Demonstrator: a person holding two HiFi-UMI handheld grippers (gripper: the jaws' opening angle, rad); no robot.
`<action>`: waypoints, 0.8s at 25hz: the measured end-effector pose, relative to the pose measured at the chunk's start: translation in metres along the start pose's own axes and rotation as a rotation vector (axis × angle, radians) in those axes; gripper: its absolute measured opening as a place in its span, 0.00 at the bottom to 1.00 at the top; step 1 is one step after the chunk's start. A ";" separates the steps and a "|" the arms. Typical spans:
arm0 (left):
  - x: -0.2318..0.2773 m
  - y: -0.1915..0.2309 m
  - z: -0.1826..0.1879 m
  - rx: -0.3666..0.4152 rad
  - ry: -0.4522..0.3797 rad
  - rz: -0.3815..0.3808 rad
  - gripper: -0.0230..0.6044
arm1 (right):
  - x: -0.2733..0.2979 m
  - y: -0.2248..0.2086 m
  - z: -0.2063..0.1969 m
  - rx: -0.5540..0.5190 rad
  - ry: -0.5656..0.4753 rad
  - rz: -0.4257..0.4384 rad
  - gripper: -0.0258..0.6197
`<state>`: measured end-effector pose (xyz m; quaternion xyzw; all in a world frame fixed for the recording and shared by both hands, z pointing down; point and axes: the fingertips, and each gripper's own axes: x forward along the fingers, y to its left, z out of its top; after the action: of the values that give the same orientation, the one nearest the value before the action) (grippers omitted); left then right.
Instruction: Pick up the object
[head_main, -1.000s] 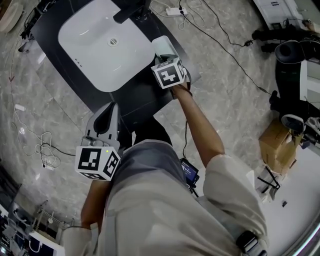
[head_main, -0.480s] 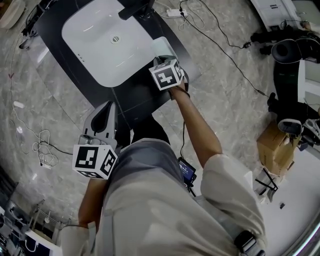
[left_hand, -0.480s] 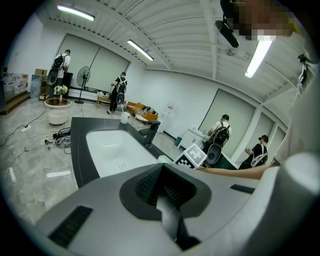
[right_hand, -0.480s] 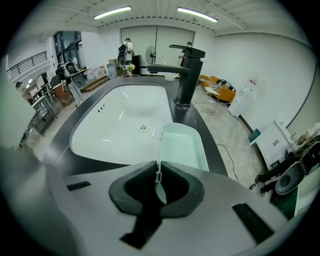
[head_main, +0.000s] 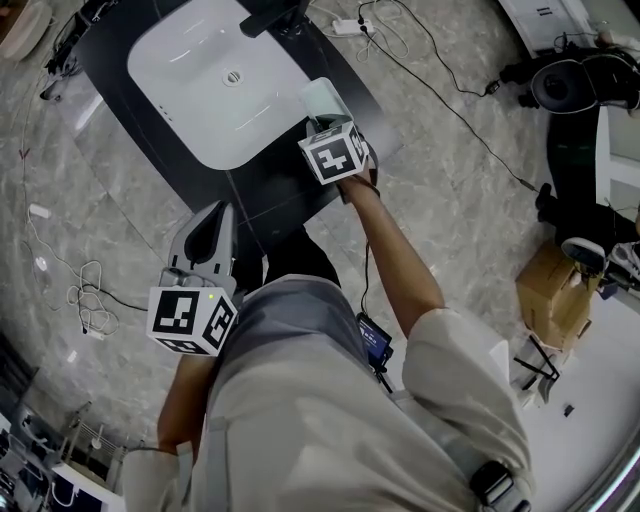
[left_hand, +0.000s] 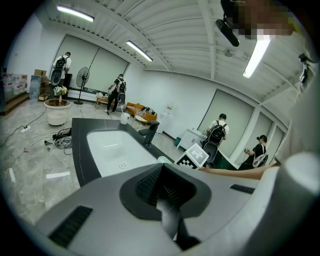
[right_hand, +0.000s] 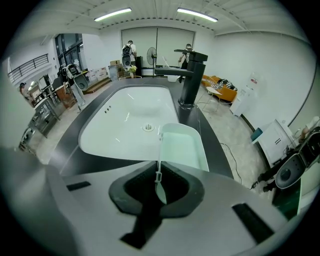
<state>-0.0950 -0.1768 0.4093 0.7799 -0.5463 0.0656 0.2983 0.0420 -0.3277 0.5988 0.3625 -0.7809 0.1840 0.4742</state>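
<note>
A pale green plastic container (head_main: 325, 100) is over the black counter (head_main: 270, 195), by the right edge of the white sink (head_main: 190, 110). My right gripper (head_main: 331, 126) is shut on its near wall. In the right gripper view the thin rim of the container (right_hand: 182, 147) runs straight into the right gripper (right_hand: 158, 182), between the pads. My left gripper (head_main: 213, 222) hangs low by the counter's front edge, shut and holding nothing. In the left gripper view the left gripper (left_hand: 167, 197) points at the sink (left_hand: 112, 147).
A black faucet (right_hand: 190, 80) stands at the sink's far side. Cables and a power strip (head_main: 350, 22) lie on the marble floor. A cardboard box (head_main: 550, 290) and black equipment (head_main: 580, 90) are at the right. Several people stand far off in the room.
Almost nothing has moved. The right gripper and the container have shifted very slightly; the left gripper stays where it was.
</note>
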 end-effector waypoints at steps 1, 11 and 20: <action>-0.001 0.000 0.000 -0.001 0.000 -0.002 0.04 | -0.001 0.001 0.000 0.003 -0.002 -0.001 0.09; -0.009 -0.006 -0.004 0.008 -0.003 -0.014 0.04 | -0.016 0.012 -0.003 -0.006 -0.015 0.019 0.09; -0.011 -0.009 -0.006 0.015 -0.006 -0.028 0.04 | -0.025 0.020 -0.007 -0.003 -0.022 0.034 0.09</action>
<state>-0.0897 -0.1623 0.4060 0.7898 -0.5358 0.0629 0.2917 0.0387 -0.3000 0.5818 0.3504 -0.7924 0.1866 0.4631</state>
